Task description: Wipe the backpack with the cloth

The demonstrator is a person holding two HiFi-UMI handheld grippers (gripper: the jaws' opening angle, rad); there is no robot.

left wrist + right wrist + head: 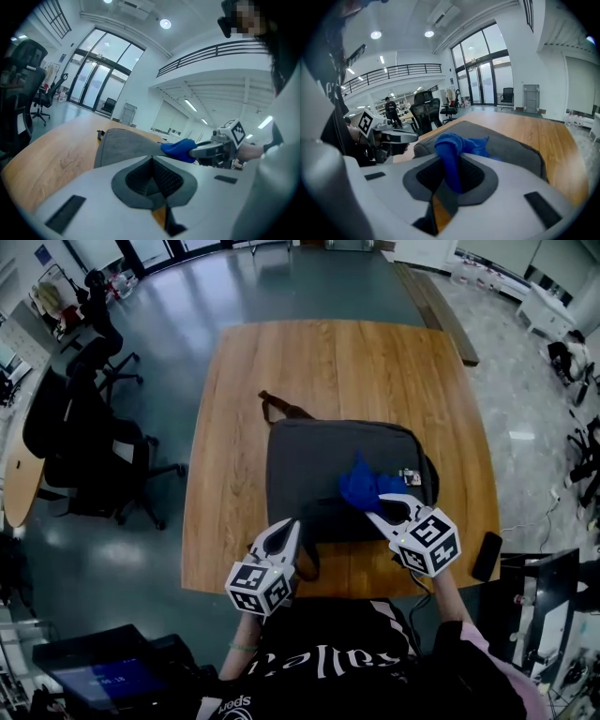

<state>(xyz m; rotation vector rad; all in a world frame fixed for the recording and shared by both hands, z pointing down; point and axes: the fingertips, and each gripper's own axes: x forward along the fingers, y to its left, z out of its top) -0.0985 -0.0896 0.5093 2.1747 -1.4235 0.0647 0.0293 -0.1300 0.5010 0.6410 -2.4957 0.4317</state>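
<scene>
Right gripper [380,512] is reaching in from near right, jaws pinching the crumpled blue cloth [364,486] atop the dark grey fabric backpack [314,460]. The backpack is lying flat on the wooden table [328,352], long axis left-right. Left gripper [287,529] is hovering at its near edge, jaws together, empty.

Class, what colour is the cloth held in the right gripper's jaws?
Blue. The cloth shows best in the right gripper view.
</scene>
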